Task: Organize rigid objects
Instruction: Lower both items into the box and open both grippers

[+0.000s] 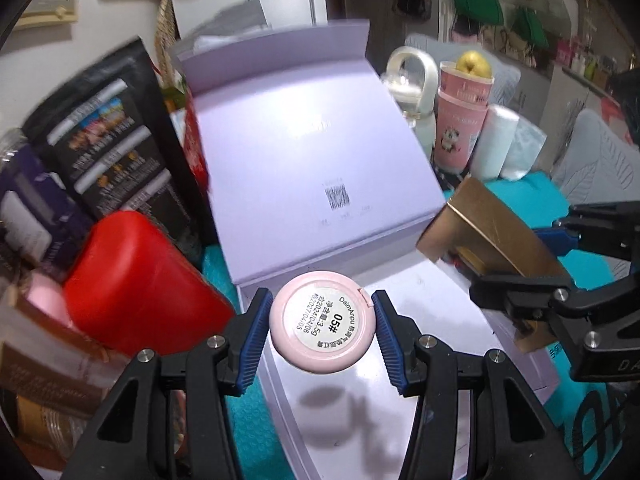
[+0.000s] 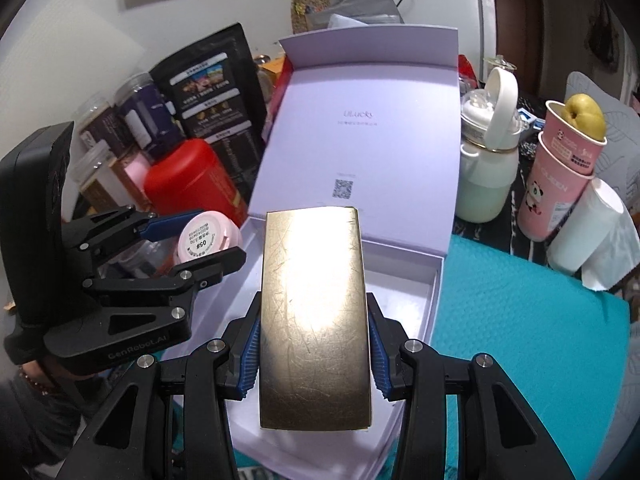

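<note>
Between the blue pads of the left tongs (image 1: pixel 322 330) sits a round pink compact (image 1: pixel 322 322), clamped with its labelled underside facing the camera, above the open tray of the lilac box (image 1: pixel 316 152). Only the right wrist view shows the box's raised lid with its printed square code, and the right tongs (image 2: pixel 314 338) gripping a scratched gold case (image 2: pixel 314 320) by its long sides, also over the tray. To the left tongs' left stands a red canister (image 1: pixel 136 280); to the right tongs' right, a pink cup (image 2: pixel 560 176) holds a yellow fruit (image 2: pixel 584 116) on the teal bench (image 2: pixel 520 320).
</note>
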### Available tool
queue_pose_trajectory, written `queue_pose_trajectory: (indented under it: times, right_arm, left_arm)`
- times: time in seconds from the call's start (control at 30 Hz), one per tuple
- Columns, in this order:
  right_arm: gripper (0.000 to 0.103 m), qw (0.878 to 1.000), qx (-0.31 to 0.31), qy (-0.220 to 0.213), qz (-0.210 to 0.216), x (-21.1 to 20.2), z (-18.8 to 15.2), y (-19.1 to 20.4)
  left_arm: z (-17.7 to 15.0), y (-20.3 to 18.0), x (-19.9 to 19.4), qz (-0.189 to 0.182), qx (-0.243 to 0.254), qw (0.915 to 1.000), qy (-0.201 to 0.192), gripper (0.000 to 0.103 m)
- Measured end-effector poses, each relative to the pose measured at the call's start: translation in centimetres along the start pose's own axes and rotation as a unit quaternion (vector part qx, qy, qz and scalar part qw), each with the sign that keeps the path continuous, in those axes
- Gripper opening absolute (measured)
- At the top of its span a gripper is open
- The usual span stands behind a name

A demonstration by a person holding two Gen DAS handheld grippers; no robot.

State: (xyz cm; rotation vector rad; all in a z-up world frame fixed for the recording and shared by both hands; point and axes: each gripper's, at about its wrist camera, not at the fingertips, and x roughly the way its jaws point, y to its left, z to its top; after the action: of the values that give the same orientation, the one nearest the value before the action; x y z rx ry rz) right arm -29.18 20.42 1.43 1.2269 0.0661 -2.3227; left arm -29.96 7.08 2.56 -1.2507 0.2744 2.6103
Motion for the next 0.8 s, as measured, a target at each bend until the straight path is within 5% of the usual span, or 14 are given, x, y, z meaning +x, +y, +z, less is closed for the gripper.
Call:
queue_pose_trajectory:
  times: [0.4, 0.8]
  right_arm:
    - [0.045, 0.999, 0.006, 0.035, -0.037, 3.4, 0.2, -1.6]
    - [0.048, 0.997, 0.028, 0.043, -0.059, 4.2, -0.2, -3.2]
  left_arm:
    - [0.6, -0.9, 4.3, 0.007, 0.022, 0.9982, 0.055, 0.050]
    - [0.6, -0.4, 6.9, 0.006, -0.014, 0.9951, 0.097, 0.053]
